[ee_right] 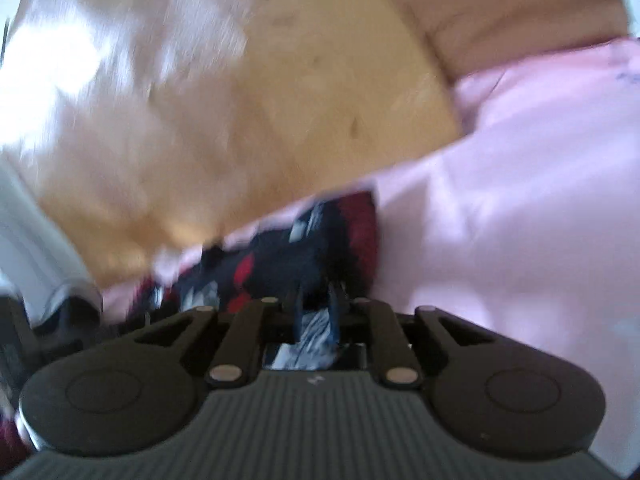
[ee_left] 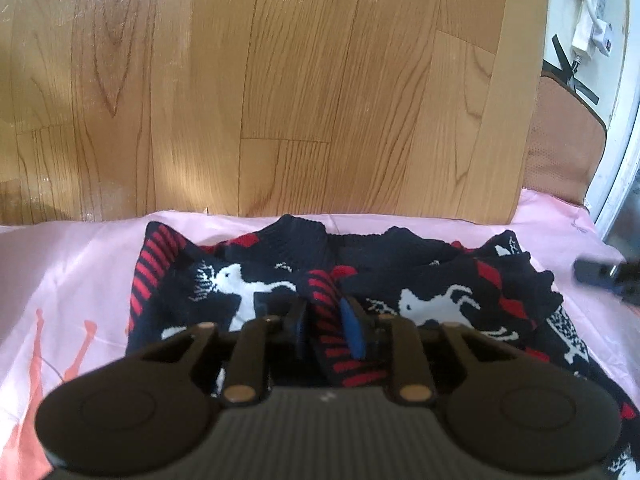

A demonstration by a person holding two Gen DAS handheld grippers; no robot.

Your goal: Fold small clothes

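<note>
Dark navy knitted sweater with red stripes and white reindeer (ee_left: 400,280), lying rumpled on smooth pink cloth (ee_left: 80,272) at 6 o'clock of glossy wood-grain floor (ee_left: 280,80). Left gripper (ee_left: 326,322), matte black with blue pads, clamped on ribbed red-striped cuff (ee_left: 324,312). Right gripper (ee_right: 316,314), blurred, pinched together on soft knit fold of same sweater (ee_right: 316,236); pink cloth (ee_right: 520,220) spreading toward 3 o'clock.
</note>
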